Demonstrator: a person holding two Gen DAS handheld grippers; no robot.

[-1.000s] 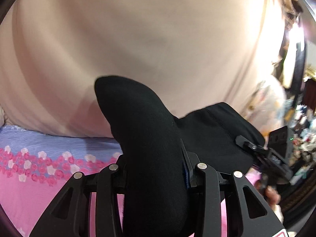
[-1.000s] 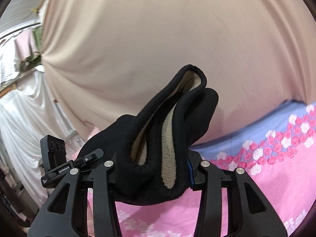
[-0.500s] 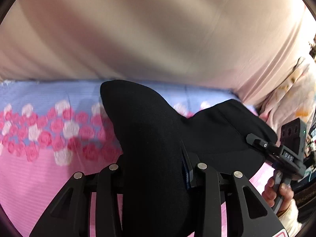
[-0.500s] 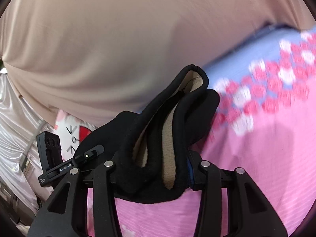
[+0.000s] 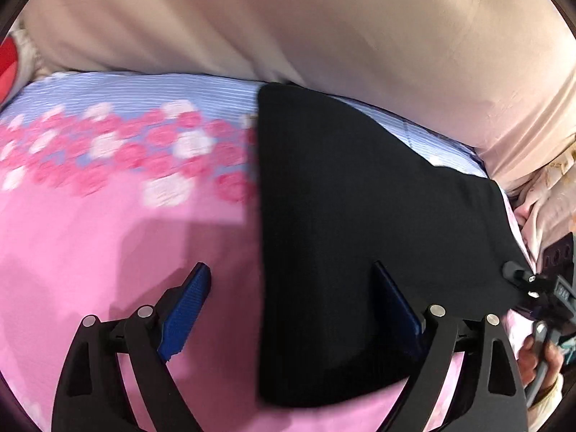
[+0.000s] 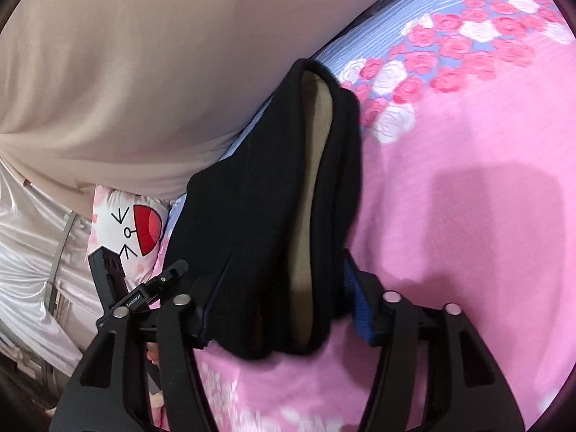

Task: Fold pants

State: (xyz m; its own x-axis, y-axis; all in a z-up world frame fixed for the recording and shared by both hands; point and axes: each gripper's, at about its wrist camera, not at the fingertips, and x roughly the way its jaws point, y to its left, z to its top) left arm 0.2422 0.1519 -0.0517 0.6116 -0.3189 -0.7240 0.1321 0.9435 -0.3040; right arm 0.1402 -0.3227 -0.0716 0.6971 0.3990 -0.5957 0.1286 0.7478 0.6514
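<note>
The black pants (image 5: 342, 237) with a beige fleece lining lie folded on the pink bedspread (image 5: 90, 252). My left gripper (image 5: 291, 309) is open, its blue pads (image 5: 187, 302) spread wide over the near edge of the pants, gripping nothing. In the right wrist view my right gripper (image 6: 280, 309) is closed on the bunched end of the pants (image 6: 280, 198), with the beige lining (image 6: 306, 259) showing between black layers. The right gripper also shows at the right edge of the left wrist view (image 5: 540, 288).
A beige curtain (image 5: 288, 18) hangs behind the bed. The bedspread has a blue band with pink and white roses (image 6: 450, 46). A pillow with a cartoon face (image 6: 129, 230) lies at the left, beside shiny white drapes (image 6: 32, 252).
My left gripper has opened and let go of the pants. Both grippers have come down toward the bed, and the pants now lie spread flat under the left gripper.
</note>
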